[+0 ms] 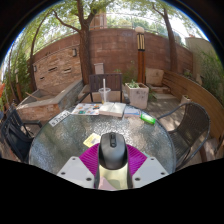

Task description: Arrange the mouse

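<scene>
- Mouse: dark, sitting lengthwise between the two pads, above the round glass table.
- Gripper: fingers appearing to be pressing the mouse's flanks; no gap is showing, though the contact is hard to confirm.
- Progress: pickup seeming done; placing and straightening on the table remaining.
- Pose: gripper pointing forward and slightly down over the table's near part, towards papers and a cup beyond.
</scene>
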`<action>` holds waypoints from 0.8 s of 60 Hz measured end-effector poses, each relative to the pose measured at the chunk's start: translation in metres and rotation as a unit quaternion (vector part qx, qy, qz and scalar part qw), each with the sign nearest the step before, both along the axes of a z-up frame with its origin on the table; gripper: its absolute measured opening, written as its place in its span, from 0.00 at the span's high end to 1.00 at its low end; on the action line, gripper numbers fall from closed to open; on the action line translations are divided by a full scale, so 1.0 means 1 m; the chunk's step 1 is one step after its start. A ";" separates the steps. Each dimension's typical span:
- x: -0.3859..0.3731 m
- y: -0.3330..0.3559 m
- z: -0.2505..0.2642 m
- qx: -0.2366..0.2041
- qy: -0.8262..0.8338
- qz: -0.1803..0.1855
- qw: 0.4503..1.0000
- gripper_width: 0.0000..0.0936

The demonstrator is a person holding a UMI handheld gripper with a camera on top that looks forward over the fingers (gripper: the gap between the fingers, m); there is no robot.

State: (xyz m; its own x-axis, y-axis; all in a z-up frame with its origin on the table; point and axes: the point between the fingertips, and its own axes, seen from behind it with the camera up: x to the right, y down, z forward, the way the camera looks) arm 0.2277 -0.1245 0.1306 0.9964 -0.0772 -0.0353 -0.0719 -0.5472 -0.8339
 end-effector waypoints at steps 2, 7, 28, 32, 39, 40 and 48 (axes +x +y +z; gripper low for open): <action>0.014 -0.008 -0.033 -0.028 -0.004 -0.001 1.000 0.60; 0.036 -0.019 -0.081 -0.067 -0.004 0.004 0.998 0.60; 0.042 -0.052 -0.101 -0.089 0.002 0.035 0.995 0.09; 0.040 -0.066 -0.075 -0.072 -0.008 0.035 0.997 0.08; 0.033 -0.107 -0.027 -0.057 -0.023 0.029 0.998 0.09; 0.031 -0.113 -0.021 -0.055 -0.024 0.029 0.998 0.09; 0.015 -0.169 0.020 -0.036 -0.038 0.025 0.998 0.07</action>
